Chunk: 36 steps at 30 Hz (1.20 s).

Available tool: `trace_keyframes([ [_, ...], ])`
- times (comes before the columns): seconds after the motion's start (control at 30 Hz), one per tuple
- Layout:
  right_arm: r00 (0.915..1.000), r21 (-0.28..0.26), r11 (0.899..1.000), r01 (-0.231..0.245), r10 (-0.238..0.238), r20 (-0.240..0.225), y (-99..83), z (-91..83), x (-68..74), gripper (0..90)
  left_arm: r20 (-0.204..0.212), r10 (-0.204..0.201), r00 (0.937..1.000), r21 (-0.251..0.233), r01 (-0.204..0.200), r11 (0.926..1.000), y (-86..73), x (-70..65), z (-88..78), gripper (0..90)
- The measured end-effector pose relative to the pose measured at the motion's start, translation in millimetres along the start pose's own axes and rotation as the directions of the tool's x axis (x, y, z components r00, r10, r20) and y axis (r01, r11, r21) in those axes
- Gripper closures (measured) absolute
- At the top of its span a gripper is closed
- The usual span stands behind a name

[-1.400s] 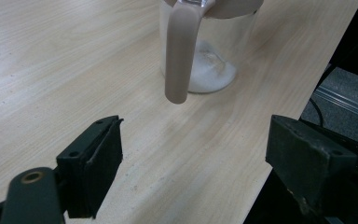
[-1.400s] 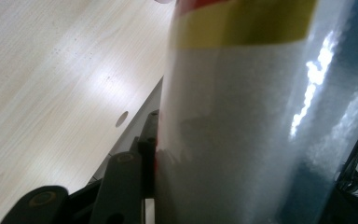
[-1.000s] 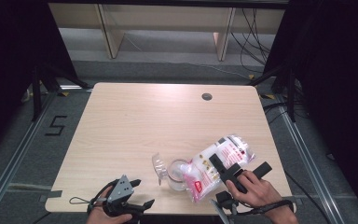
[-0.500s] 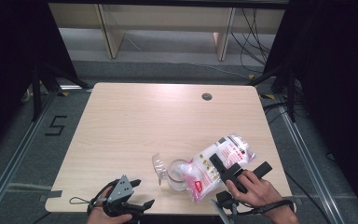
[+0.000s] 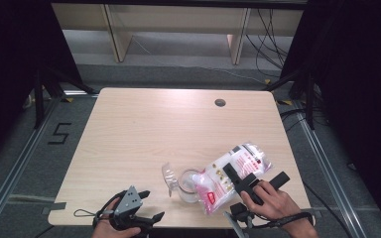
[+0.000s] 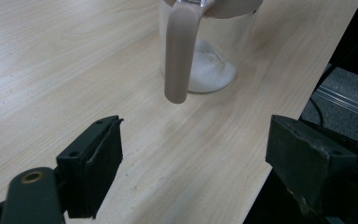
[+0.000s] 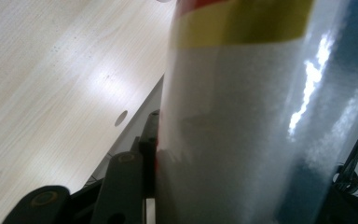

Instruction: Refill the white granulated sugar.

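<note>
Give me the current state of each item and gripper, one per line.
Glass jar: upright on the table, some white powder at its bottom.
Bag of white powder: tilted towards the jar, clamped.
Right gripper: shut on the bag.
Left gripper: open, empty, short of the jar.

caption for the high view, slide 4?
Right gripper tilts a clear printed bag of white granules over a glass jar while the open left gripper waits at the table edge.
</note>
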State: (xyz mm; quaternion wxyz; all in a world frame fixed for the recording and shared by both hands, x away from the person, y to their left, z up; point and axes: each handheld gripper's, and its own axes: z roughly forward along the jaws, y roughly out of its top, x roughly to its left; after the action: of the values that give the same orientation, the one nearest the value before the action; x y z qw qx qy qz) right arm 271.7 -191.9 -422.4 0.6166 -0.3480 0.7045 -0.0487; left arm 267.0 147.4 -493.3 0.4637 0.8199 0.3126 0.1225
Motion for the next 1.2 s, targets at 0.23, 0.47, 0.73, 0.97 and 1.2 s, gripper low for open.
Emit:
trace_keyframes([
  [0.23,1.0,0.003,1.0,-0.002,0.002,0.002,-0.7,-0.7,-0.6,61.0,-0.009,0.001,1.0,0.003,-0.001,1.0,0.4,-0.3,-0.9,18.1],
  [0.47,1.0,0.002,1.0,-0.004,0.004,-0.006,-2.1,-0.7,0.0,61.1,-0.006,-0.003,1.0,-0.005,0.002,1.0,0.3,-0.9,-0.4,18.1],
  [0.73,1.0,0.0,1.0,-0.004,0.004,-0.008,-2.3,-0.7,0.1,61.2,0.002,0.0,1.0,-0.013,0.0,0.9999,0.6,-0.6,-0.1,18.2],
  [0.97,1.0,0.0,1.0,-0.002,0.002,-0.007,-2.4,-0.7,0.2,61.3,-0.001,-0.008,1.0,-0.007,0.008,0.9999,0.7,-1.0,-0.7,18.2],
  [1.2,1.0,0.005,1.0,0.003,-0.003,-0.001,-2.8,-0.8,0.7,61.6,-0.001,-0.003,1.0,-0.016,0.003,0.9999,0.2,-1.0,0.3,18.2],
])
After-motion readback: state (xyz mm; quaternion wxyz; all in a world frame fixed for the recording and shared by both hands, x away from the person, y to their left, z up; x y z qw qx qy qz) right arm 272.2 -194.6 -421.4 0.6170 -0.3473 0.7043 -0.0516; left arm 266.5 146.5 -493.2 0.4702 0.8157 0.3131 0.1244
